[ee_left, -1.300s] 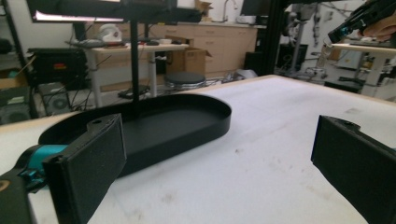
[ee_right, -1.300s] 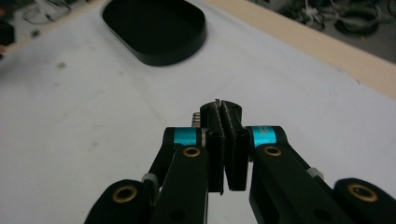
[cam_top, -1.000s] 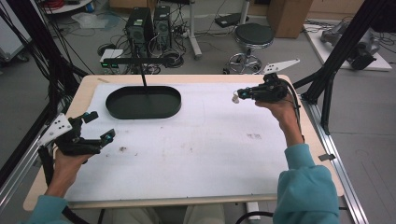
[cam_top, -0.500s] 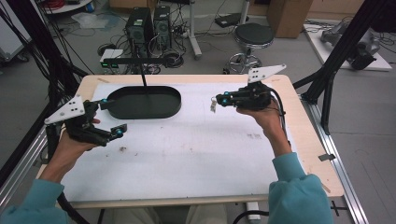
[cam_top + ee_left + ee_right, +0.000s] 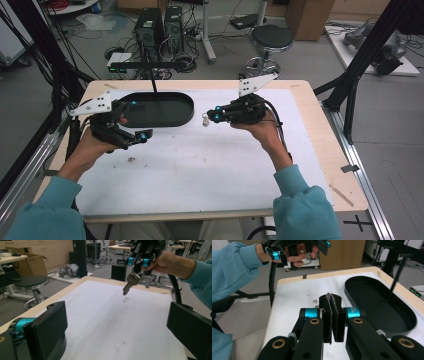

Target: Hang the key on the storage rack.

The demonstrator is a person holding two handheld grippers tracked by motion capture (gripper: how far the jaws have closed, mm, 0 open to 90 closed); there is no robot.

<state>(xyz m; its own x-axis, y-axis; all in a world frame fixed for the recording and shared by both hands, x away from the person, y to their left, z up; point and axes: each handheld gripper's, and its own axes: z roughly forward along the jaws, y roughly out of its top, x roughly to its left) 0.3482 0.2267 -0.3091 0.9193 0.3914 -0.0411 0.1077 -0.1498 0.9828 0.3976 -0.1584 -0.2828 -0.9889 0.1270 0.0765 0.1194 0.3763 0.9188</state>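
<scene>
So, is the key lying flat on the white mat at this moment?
No, the key hangs in the air from the shut right gripper, above the white mat.

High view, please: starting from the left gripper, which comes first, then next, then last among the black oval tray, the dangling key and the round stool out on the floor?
1. Black oval tray: right beside the left gripper, just past it on the table.
2. Key: mid-table, hanging from the shut right gripper.
3. Stool: beyond the table's far edge, on the floor.
</scene>
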